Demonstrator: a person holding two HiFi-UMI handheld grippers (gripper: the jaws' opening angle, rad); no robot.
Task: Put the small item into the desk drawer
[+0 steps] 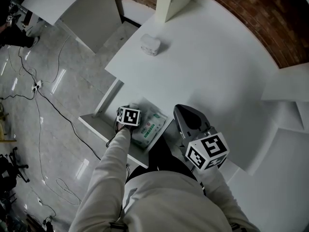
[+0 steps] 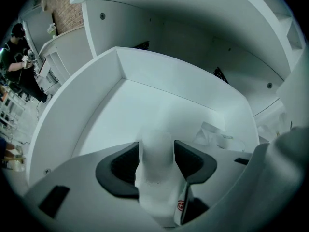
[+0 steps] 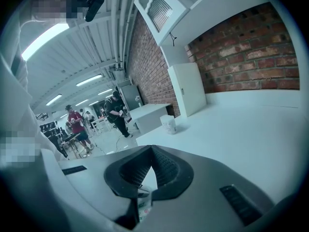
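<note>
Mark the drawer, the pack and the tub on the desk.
drawer (image 1: 91, 123), head view, on its outer rim.
pack (image 1: 150, 127), head view, on its middle.
tub (image 1: 150, 44), head view, on its top.

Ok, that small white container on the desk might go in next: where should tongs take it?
Probably across opposite side walls of the small white container, coming from the person's side of the desk: it stands upright and alone, with the white cabinet behind.
</note>
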